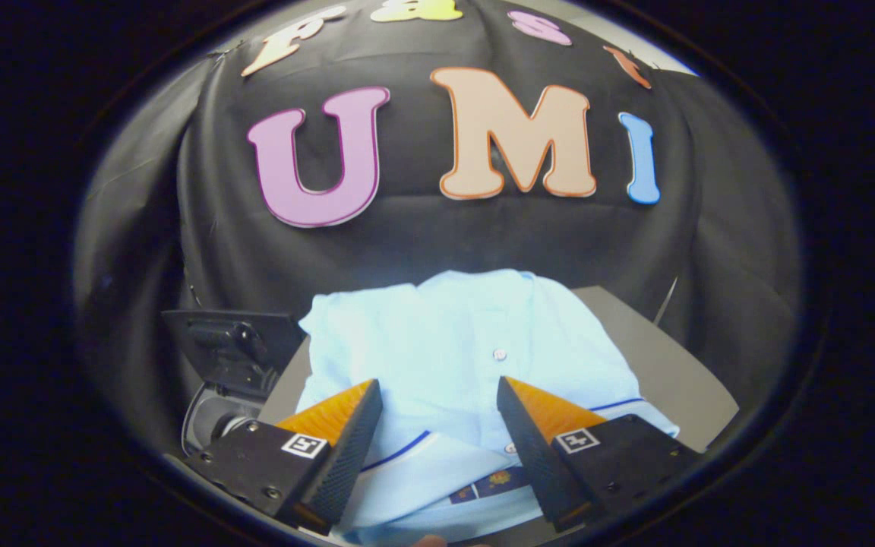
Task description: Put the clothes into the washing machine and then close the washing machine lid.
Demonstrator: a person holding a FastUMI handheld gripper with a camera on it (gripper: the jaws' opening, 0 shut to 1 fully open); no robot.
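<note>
My jaws (439,441) gaped wide over the shirt (475,357), holding nothing; it lay folded on the worktop (665,357), washer (229,372) open at left. Best, I judged, to drop lower and pinch a thick fold.

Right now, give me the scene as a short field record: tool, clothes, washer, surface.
tool: tool open, fingers spread apart above the shirt, not pressing on it
clothes: light blue shirt with buttons and a thin dark blue trim line, lying folded on the table, between and beyond the fingers
washer: small washing machine beside the shirt, next to the left finger; its lid stands open
surface: grey table under the shirt
task state: shirt not yet in the washing machine
</note>
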